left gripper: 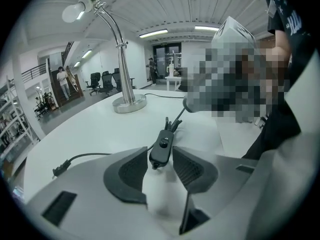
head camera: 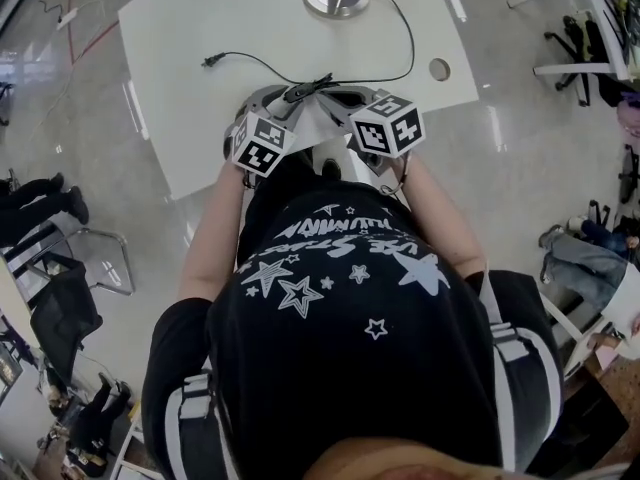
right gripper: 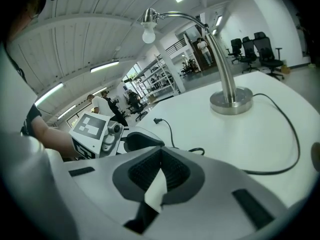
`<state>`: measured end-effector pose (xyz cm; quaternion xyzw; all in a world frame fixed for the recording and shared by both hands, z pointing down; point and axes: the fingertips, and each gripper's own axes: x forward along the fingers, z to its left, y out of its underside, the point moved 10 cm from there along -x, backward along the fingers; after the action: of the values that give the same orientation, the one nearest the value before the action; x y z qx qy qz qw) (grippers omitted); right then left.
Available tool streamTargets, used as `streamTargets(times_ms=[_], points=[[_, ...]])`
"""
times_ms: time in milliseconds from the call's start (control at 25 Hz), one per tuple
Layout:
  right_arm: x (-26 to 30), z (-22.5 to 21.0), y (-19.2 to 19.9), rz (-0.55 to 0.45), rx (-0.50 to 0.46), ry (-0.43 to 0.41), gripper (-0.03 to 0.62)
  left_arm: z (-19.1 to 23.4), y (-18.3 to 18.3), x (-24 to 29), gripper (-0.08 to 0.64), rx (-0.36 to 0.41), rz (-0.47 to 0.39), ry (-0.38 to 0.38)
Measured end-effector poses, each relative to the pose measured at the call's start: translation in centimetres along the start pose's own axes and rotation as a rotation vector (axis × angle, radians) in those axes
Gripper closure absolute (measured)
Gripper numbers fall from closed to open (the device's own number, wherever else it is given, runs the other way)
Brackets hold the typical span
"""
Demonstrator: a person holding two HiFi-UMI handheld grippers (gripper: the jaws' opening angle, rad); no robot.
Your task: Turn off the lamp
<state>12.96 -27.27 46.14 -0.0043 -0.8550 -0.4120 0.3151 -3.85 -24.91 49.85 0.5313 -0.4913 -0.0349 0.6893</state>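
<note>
Left gripper (left gripper: 160, 151): jaws spread, with the inline switch (left gripper: 162, 145) right between the pads at the tips, button side facing the gripper's camera. The pads are just beside its sides. I can't see a definite squeeze, so I read it as bracketing, not clamping. Likely reason: the switch is a light thing on a loose cord (left gripper: 95, 154) and would skate over the tabletop (head camera: 200, 28) if poked, so this gripper fences it in on both sides.

Right gripper (right gripper: 160, 154): jaws pressed together, nothing between them. Closed tips make one blunt poker, which suits a small button better than two spread fingers. It sits just right of the left gripper, angled toward the same spot. In its own view the switch is hidden, and only a loop of cord shows just beyond the tips.

Lamp (left gripper: 129, 104) stands well ahead of both grippers on the far side of the tabletop, neck arched over, bulb (left gripper: 74, 11) out front. That's presumably why the work happens at the switch near the tabletop edge, not at the lamp. Plug (head camera: 210, 62) lies on the tabletop ahead-left of the left gripper, with no socket visible.

The bulb looks white in both gripper views. Against the ceiling strips I can't tell lit from unlit, so I can't confirm the lamp is off.
</note>
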Motion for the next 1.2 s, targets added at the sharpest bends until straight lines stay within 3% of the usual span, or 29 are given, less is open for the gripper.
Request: streamTargets(times_ms=[520, 1000, 1200], points=[[-6.1, -0.2, 3.1, -0.080, -0.004, 0.014, 0.586, -2.8, -1.1, -5.3, 0.410, -0.152, -0.118, -0.207], [-7.4, 0.6, 4.4, -0.153, 0.057, 0.087, 0.586, -3.9, -2.9, -7.2, 0.410, -0.153, -0.216, -0.152], [-7.3, 1.7, 4.4, -0.196, 0.158, 0.089, 0.586, -4.2, -2.5, -8.8, 0.410, -0.188, -0.255, -0.124]])
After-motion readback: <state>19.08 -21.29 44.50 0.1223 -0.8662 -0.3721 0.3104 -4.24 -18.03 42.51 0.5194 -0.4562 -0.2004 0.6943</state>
